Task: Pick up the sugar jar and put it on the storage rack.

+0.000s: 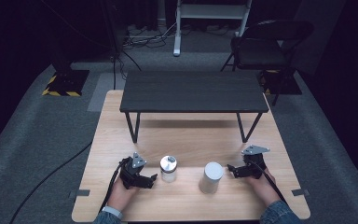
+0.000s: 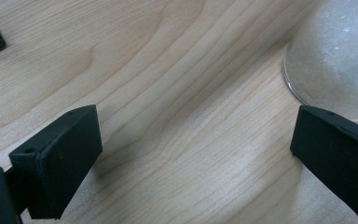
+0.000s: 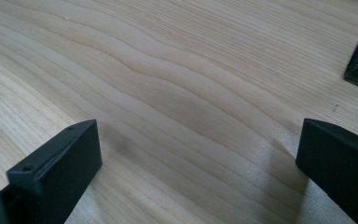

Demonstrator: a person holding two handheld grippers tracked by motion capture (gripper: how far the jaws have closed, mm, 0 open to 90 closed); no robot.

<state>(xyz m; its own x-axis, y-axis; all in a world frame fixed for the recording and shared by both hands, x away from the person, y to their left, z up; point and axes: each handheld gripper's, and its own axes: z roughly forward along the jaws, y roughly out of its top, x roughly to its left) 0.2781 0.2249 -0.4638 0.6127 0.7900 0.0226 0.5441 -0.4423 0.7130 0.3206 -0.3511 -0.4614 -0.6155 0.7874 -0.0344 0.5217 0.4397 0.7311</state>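
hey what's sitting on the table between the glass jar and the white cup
Nothing: in the high view, bare wood of the table separates the glass jar from the white cup.

Looks like a lab/studio from my feed: black curtains, grey carpet (image 1: pixel 23 140), hazard-taped stand base (image 1: pixel 64 84), floor cables (image 1: pixel 144 39), folding chair (image 1: pixel 265 46), wooden table (image 1: pixel 191 140).
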